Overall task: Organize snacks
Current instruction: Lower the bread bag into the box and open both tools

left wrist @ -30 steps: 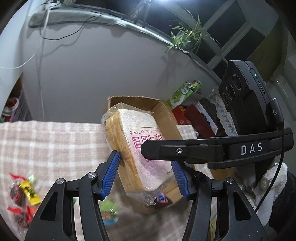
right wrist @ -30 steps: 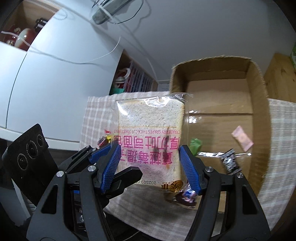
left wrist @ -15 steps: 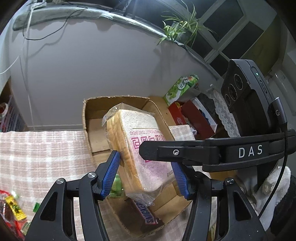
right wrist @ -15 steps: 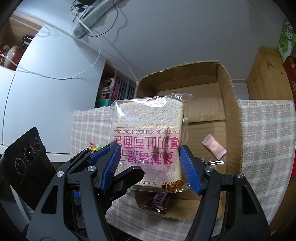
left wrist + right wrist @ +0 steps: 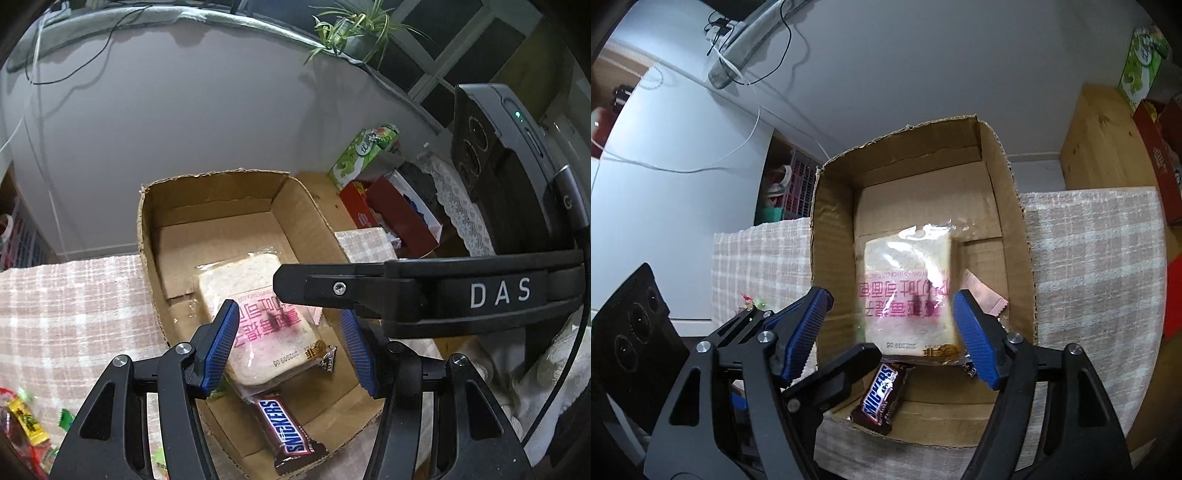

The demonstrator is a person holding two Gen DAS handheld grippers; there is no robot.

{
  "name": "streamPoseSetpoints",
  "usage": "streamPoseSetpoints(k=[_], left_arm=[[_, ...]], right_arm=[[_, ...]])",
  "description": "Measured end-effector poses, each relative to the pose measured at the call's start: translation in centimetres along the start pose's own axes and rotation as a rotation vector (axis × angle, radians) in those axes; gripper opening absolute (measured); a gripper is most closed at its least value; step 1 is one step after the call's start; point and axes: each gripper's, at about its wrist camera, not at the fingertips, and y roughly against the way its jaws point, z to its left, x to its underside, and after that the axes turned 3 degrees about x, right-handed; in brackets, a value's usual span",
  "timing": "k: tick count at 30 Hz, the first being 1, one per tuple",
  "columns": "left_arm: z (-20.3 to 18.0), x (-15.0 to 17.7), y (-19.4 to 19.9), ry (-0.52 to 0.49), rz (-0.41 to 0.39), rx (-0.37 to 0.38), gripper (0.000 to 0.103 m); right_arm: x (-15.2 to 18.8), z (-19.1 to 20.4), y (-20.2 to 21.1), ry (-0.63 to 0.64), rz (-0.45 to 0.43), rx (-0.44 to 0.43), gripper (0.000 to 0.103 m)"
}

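- We note loose wrapped candies [image 5: 26, 424] at the far left of the left wrist view, lying on the checked tablecloth [image 5: 74, 295], outside the box.
- We find the left gripper [image 5: 291, 350] spread wide; its blue pads [image 5: 218, 347] hold nothing and stand apart from the bread on either side.
- We record the cardboard box [image 5: 147, 236] open-topped on the tablecloth, with its near end under both grippers.
- We see the bagged toast bread [image 5: 258, 317], pink print on the wrapper, inside the box on its floor, between and beyond the left gripper's pads. Whether it fully rests or is still slightly off the floor we cannot tell; its outline is blurred in the right wrist view.
- We note a Snickers bar [image 5: 288, 432] in the box at its near end, partly under the bread's near edge, and a small dark wrapped sweet [image 5: 327, 360] just beside the bread's right corner.
- From the right wrist view, the right gripper [image 5: 886, 332] is likewise spread, its pads [image 5: 975, 339] flanking the bread [image 5: 908, 288] without touching it.
- A pink sachet [image 5: 986, 301] lies on the box floor just right of the bread.
- At far right stand a green carton [image 5: 364, 155] and a red box [image 5: 391, 218], beyond the cardboard box.
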Motion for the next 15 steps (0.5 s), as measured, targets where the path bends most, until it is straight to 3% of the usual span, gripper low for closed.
streamPoseSetpoints(k=[8, 13, 15], left_arm=[[0.6, 1.1, 2.3, -0.002, -0.023, -0.017, 0.055], [0.9, 1.9, 4.8, -0.021, -0.048, -0.04, 0.055], [1.2, 2.5, 6.0, -0.017, -0.055, -0.045, 0.055]], right_arm=[[0.3, 0.0, 0.7, 0.004, -0.037, 0.038, 0.076], [1.1, -0.3, 1.3, -0.021, -0.055, -0.005, 0.077], [1.6, 0.2, 1.7, -0.005, -0.075, -0.02, 0.083]])
